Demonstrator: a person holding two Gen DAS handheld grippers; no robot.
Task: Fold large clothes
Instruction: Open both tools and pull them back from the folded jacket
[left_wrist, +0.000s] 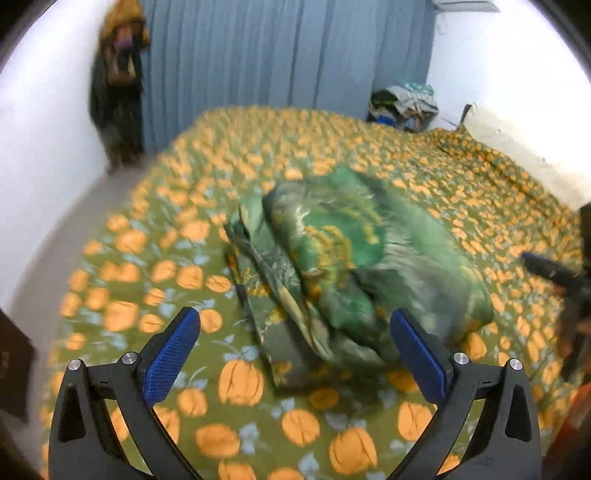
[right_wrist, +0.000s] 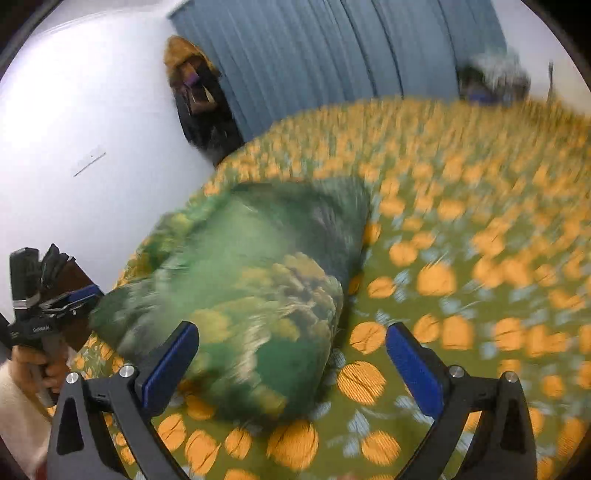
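In the left wrist view, dark garments (left_wrist: 116, 92) topped by a mustard-yellow cloth are seen hanging against the white wall at ten o'clock, just beside a blue pleated curtain (left_wrist: 284, 55) at twelve o'clock. Below these, a bedspread (left_wrist: 155, 236) of olive green printed with orange pumpkins is spread over the bed. The left gripper (left_wrist: 295, 328) is held at six o'clock with its jaws spread wide and nothing between them; its blue-padded fingers (left_wrist: 171, 360) are raised over the bedspread. The folded green garment (left_wrist: 343, 254), patterned with yellow flowers, is laid on the bedspread at the centre, its layered edges turned toward eight o'clock and its near end reaching between the fingertips. A heap of mixed clothes (left_wrist: 406, 105) is piled at one o'clock at the far edge of the bed. The right gripper (left_wrist: 554, 271) is seen blurred at three o'clock.

In the right wrist view, which is heavily blurred, the left gripper (right_wrist: 64, 301) is held at nine o'clock in a hand (right_wrist: 40, 365). The green garment (right_wrist: 243, 280) is seen at the centre, touching the bedspread (right_wrist: 461, 258). The right gripper (right_wrist: 291, 341) is held at six o'clock, its jaws wide apart and gripping nothing, with the garment's near end just beyond its left finger.
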